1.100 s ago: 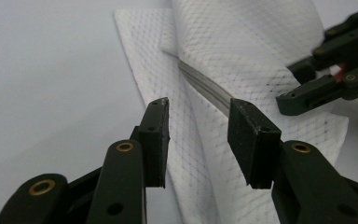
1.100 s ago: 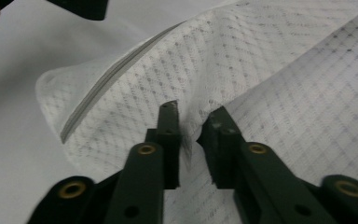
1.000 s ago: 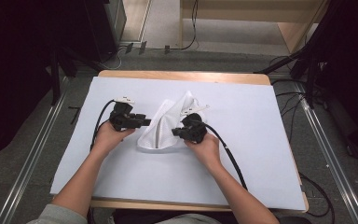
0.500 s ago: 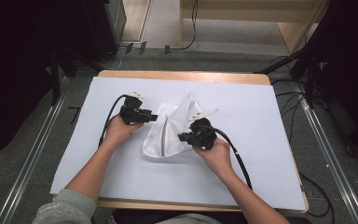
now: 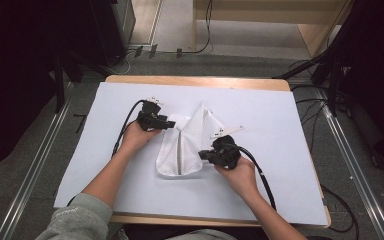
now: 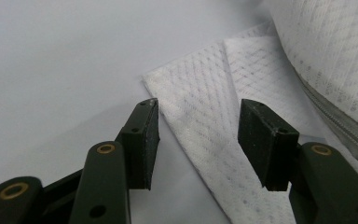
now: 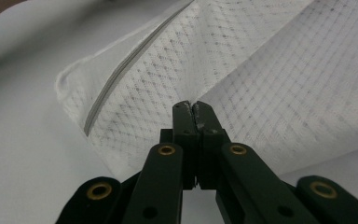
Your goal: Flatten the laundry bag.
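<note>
A white mesh cloth with a grey zipper seam lies partly folded on the white table cover. My left gripper is at its upper left corner. In the left gripper view that gripper is open, its jaws have just been opening, and the cloth corner lies flat on the cover between the pads, untouched. My right gripper is at the cloth's right edge. In the right gripper view it is shut, pinching a fold of the cloth beside the zipper.
The wooden table edge borders the cover at the back. A black cable trails from the right gripper toward the near edge, and another trails from the left gripper. Metal rails and floor cables flank the table.
My right hand has drawn its edge of the cloth toward the near right. My left hand has shifted slightly right and lower, and the cloth now lies flatter and wider.
</note>
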Demonstrator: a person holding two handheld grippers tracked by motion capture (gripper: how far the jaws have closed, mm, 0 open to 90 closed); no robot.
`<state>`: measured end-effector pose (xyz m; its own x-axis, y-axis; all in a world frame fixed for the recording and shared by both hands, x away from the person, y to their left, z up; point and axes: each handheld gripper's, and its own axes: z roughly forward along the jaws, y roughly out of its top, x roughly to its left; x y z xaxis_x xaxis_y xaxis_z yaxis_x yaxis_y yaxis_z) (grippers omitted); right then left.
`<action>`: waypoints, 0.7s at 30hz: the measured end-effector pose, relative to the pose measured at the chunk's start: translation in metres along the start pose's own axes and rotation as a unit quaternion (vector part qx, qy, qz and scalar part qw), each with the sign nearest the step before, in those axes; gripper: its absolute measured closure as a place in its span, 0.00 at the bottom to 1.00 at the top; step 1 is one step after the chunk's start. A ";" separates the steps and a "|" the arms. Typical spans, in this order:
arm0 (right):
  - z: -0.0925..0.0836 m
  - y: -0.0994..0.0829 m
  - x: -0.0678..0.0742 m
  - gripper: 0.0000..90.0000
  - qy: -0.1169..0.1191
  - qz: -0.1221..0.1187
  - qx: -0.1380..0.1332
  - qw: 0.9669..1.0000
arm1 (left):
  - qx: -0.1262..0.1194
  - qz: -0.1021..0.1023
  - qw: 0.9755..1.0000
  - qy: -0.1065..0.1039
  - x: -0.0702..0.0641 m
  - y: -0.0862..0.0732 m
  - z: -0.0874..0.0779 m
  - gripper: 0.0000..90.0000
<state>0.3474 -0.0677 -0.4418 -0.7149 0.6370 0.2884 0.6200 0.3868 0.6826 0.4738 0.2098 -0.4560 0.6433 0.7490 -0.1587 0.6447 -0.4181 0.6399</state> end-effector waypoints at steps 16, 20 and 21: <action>0.003 0.003 0.000 1.00 0.006 0.000 -0.005 1.000 | 0.008 0.010 1.000 -0.023 -0.003 -0.002 0.002 0.98; 0.001 0.004 -0.001 1.00 0.004 -0.001 -0.007 1.000 | 0.006 0.000 1.000 -0.028 -0.002 -0.001 -0.001 1.00; -0.001 0.005 -0.002 1.00 0.003 -0.001 -0.009 1.000 | -0.001 -0.006 1.000 -0.030 -0.001 0.000 -0.003 1.00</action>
<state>0.3513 -0.0675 -0.4388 -0.7178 0.6326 0.2908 0.6131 0.3764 0.6946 0.4717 0.2106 -0.4537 0.6587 0.7221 -0.2113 0.6518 -0.4073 0.6397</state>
